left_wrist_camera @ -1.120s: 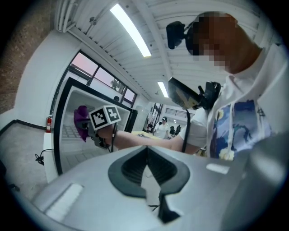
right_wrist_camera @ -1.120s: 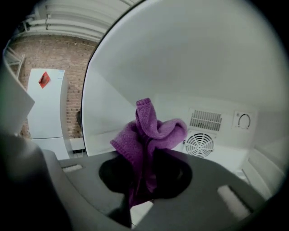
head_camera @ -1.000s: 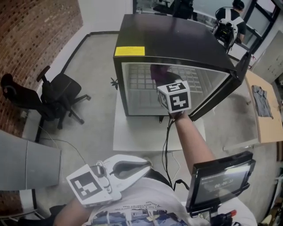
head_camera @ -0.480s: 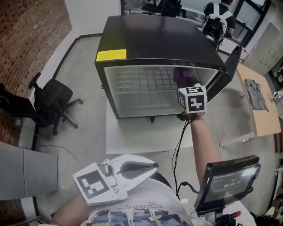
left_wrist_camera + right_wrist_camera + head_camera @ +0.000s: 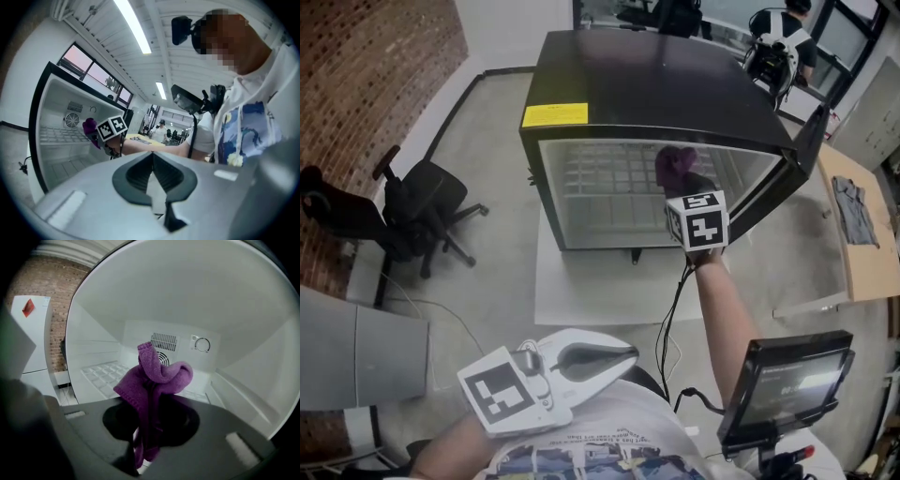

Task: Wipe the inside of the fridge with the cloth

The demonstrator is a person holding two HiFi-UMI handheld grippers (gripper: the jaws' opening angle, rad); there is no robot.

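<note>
Head view: my right gripper (image 5: 682,183) is at the open front of the fridge (image 5: 656,84), the purple cloth (image 5: 675,161) bunched at its tip; my left gripper (image 5: 614,354) is low by my chest | Left gripper view: my fingers are pressed together, nothing between them | Right gripper view: my fingers clamp the cloth, which stands up in front of the back-wall vent grille (image 5: 164,341).

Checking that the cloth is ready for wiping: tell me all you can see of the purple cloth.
The purple knitted-looking cloth is soft and bunched, folded over into a lump with one corner sticking up. The right gripper is shut on its middle, and a tail hangs below the jaws. It is held at the mouth of the open black fridge, apart from the white back wall.
</note>
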